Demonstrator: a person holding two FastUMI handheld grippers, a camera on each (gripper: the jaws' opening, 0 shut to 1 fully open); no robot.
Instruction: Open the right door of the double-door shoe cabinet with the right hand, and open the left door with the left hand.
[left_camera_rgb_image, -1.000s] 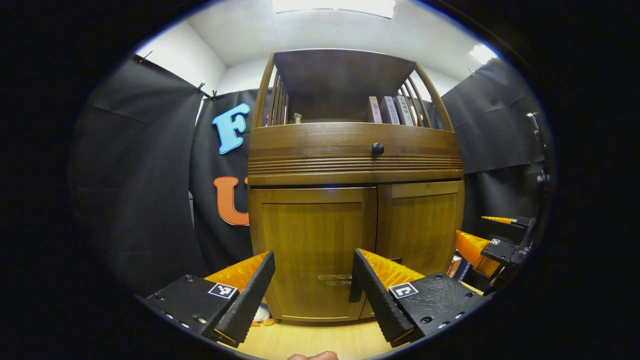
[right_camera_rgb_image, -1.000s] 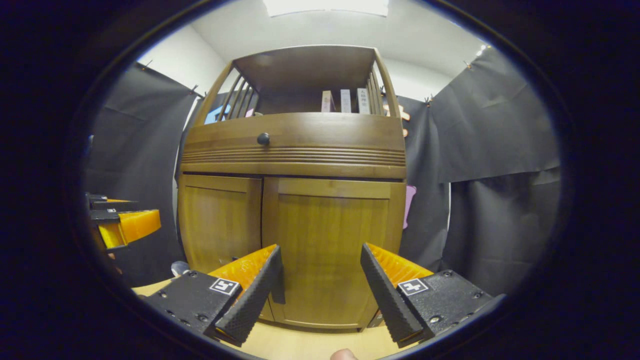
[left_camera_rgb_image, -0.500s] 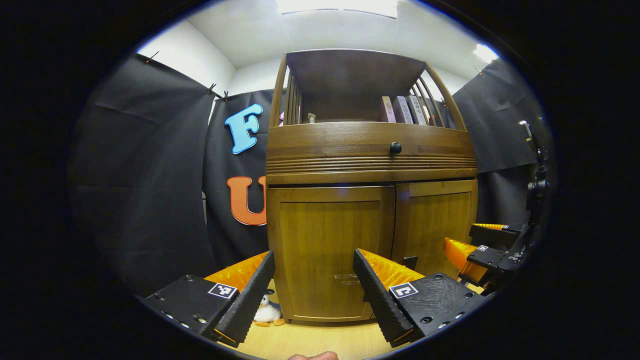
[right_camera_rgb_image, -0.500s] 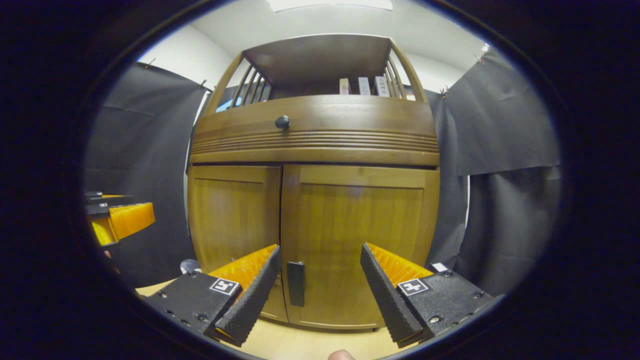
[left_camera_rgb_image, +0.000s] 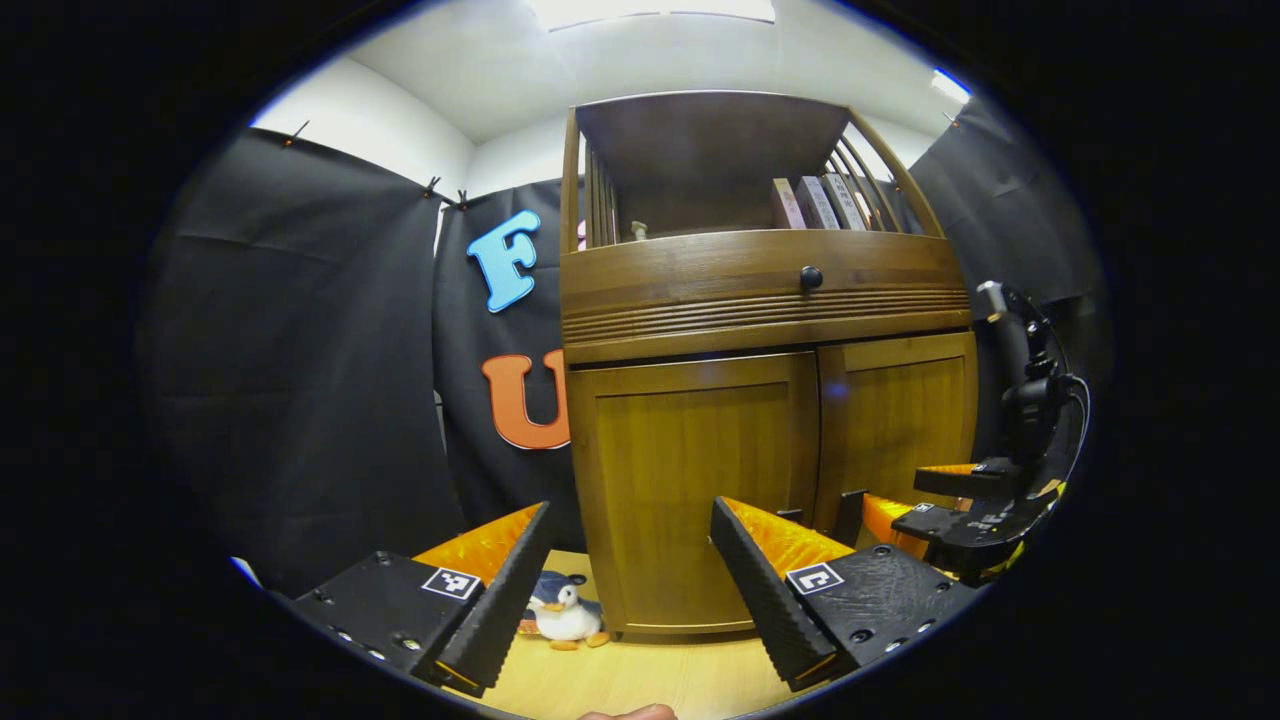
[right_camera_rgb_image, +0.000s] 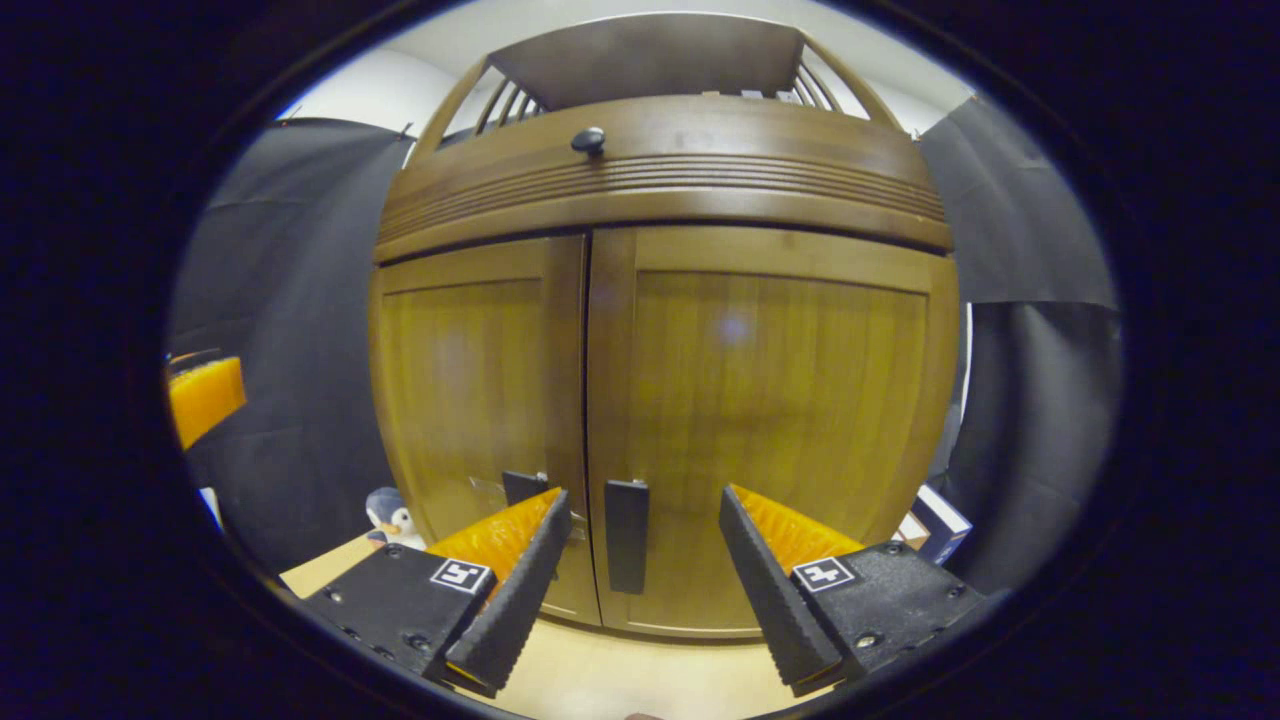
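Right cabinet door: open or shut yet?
Shut. The right door sits flush with the left door, its handle ungripped between the open right gripper's fingers.

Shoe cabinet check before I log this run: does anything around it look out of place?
Only a penguin plush toy lying on the floor beside the shoe cabinet, at its left foot. Both doors look shut and straight.

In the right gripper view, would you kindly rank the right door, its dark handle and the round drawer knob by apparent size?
1. Right door, by far the largest.
2. Its dark handle.
3. Round drawer knob, smallest, though it sits farther from the camera, which may shrink it.
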